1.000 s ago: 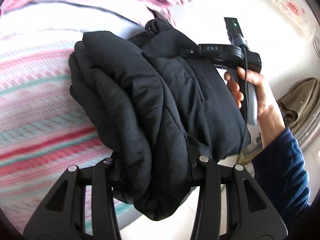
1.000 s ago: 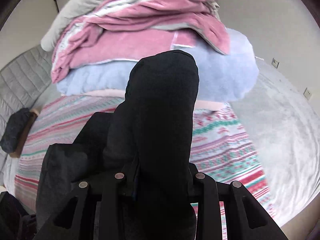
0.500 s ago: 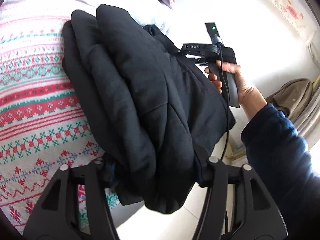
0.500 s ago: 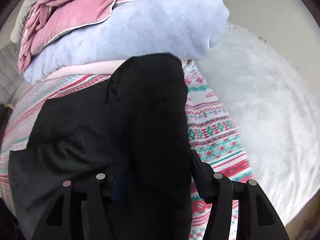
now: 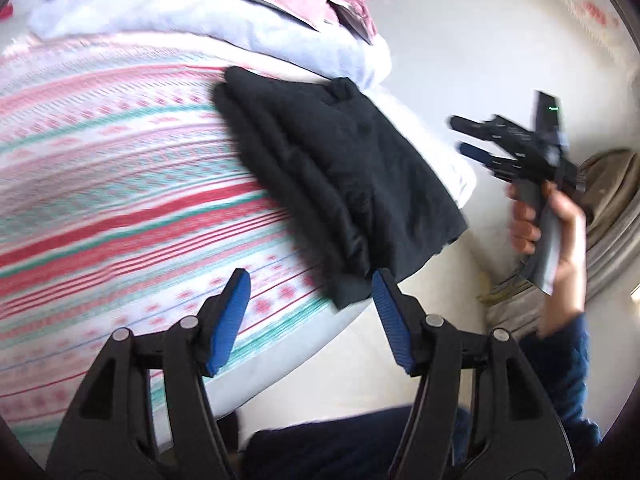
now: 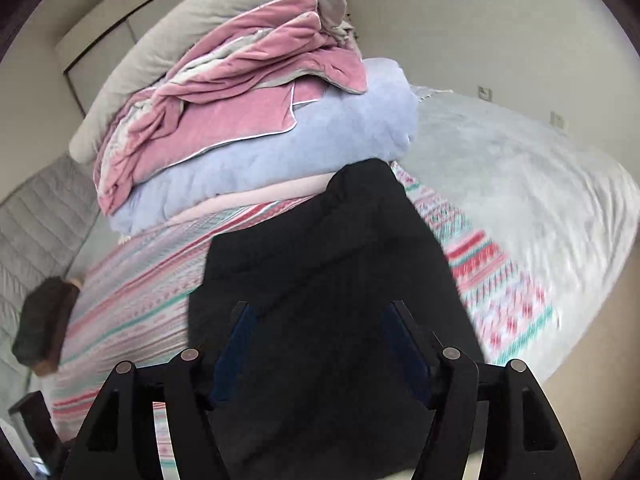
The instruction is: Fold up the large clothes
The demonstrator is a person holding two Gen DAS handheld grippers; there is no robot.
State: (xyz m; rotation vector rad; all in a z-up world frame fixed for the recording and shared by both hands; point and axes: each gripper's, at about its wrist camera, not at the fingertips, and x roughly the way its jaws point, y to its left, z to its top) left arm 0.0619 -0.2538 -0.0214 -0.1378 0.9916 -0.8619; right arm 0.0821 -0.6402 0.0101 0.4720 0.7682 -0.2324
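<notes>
A folded black padded jacket (image 5: 340, 184) lies near the edge of the striped red, green and white bedspread (image 5: 120, 200). My left gripper (image 5: 310, 284) stands open just short of the jacket's near corner, its blue pads (image 5: 232, 320) bare. In the left wrist view my right gripper (image 5: 476, 140) hangs in the air to the right of the jacket, held by a hand (image 5: 560, 232). Its jaws are opening with nothing between them. In the right wrist view the right gripper (image 6: 320, 312) hovers over the jacket (image 6: 320, 240), apart from it.
A pile of bedding sits behind the jacket: a lavender blanket (image 6: 320, 132), a pink one (image 6: 224, 92) and a grey pillow (image 6: 200, 20). White fluffy bedding (image 6: 520, 184) lies to the right. A khaki garment (image 5: 612, 184) is off the bed, and a dark bundle (image 6: 44, 320) rests by the headboard.
Both grippers were shut on the folded jacket, carrying it. Now both have opened and pulled back, and the jacket lies on the bedspread.
</notes>
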